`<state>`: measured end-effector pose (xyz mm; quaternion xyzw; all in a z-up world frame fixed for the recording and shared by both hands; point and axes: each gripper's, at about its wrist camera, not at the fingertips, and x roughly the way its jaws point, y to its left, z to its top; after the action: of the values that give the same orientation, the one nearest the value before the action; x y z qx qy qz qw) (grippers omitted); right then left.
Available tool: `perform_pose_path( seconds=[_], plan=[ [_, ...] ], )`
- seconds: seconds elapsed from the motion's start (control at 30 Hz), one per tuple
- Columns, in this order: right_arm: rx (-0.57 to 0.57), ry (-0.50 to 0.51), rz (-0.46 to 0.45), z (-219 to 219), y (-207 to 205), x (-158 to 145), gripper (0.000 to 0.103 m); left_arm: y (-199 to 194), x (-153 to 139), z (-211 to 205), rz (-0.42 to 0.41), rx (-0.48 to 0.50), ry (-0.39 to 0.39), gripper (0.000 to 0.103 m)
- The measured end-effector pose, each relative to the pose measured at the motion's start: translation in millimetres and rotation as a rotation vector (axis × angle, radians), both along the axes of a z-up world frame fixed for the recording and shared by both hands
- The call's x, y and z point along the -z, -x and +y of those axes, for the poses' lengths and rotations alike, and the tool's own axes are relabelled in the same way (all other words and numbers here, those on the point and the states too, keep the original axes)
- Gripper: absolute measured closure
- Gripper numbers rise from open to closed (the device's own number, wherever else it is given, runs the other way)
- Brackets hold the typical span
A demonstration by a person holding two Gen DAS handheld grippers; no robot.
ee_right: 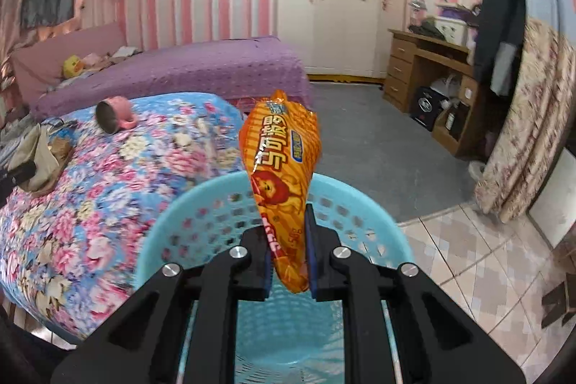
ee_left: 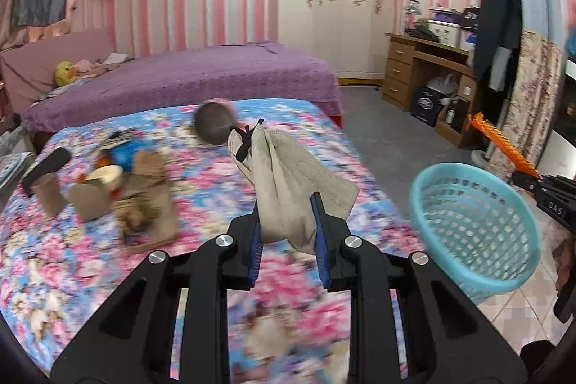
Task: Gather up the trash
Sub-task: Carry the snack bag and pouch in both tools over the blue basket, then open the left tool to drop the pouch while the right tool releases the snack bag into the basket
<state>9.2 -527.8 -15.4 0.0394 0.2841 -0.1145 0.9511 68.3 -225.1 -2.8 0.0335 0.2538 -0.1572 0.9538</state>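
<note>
1. The step in hand looks like the carry to the bin: both grippers hold a piece of trash and a turquoise basket (ee_right: 201, 222) waits beside the bed.
2. The right gripper (ee_right: 289, 252) has its jaws clamped on an orange snack wrapper (ee_right: 282, 161), which stands up from the pads directly over the basket's open mouth.
3. The left gripper (ee_left: 288, 233) has its jaws pinched on a beige face mask (ee_left: 288, 182); its black ear loop dangles at the far end. It hangs over the flowered bedspread (ee_left: 216, 168), with the basket off to the right, near but not under it.
4. Both grippers tilt down and forward, fingers pointing toward the far wall.
5. The next move for the right side calls, I judge, for parting the jaws so the wrapper drops inside; light foil may cling to a pad.
6. The left must first travel right until the mask is above the rim.
7. More litter remains on the left of the bed: a cardboard tube (ee_left: 48, 195), paper scraps and a tipped pink mug (ee_right: 113, 117).
</note>
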Motion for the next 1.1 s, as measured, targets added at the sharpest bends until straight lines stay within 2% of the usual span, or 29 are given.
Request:
perform_pose_path(
  seconds=[0.07,0.37,0.5,0.6,0.63,0.67,0.73,0.77,1.0,1.1],
  plan=[
    [0.02,-0.027,-0.004,-12.3,4.5,3.3,0.088,0.1,2.3,-19.6,-0.003,0.035,0.002,0.08],
    [0.096,-0.035,-0.015,-37.8,17.8,9.2,0.088,-3.7,13.2,-104.1,0.043,0.183,0.043,0.08],
    [0.112,-0.046,-0.018,-44.3,20.7,12.8,0.088,1.8,21.0,-139.8,0.045,0.247,0.011,0.079],
    [0.118,-0.048,-0.019,-47.1,21.7,14.1,0.088,0.6,29.6,-160.1,0.07,0.281,-0.015,0.075],
    [0.12,-0.049,-0.02,-47.7,21.9,14.0,0.088,-0.6,30.5,-162.5,0.076,0.285,-0.015,0.067],
    [0.12,-0.05,-0.021,-47.9,22.3,14.3,0.088,-2.7,32.1,-164.4,0.084,0.284,-0.021,0.051],
    [0.121,-0.051,-0.019,-47.9,22.0,14.7,0.088,-5.9,30.8,-163.0,0.073,0.254,-0.025,0.035],
    [0.121,-0.054,-0.019,-47.6,21.6,14.9,0.088,-7.5,30.3,-160.9,0.072,0.25,-0.025,0.03],
    [0.121,-0.054,-0.025,-36.5,15.7,14.2,0.088,-13.6,14.2,-115.4,-0.011,0.133,-0.053,0.01],
    [0.121,-0.049,-0.027,-27.0,12.6,14.6,0.088,-15.1,9.4,-90.4,-0.011,0.084,-0.04,0.008]
  ],
)
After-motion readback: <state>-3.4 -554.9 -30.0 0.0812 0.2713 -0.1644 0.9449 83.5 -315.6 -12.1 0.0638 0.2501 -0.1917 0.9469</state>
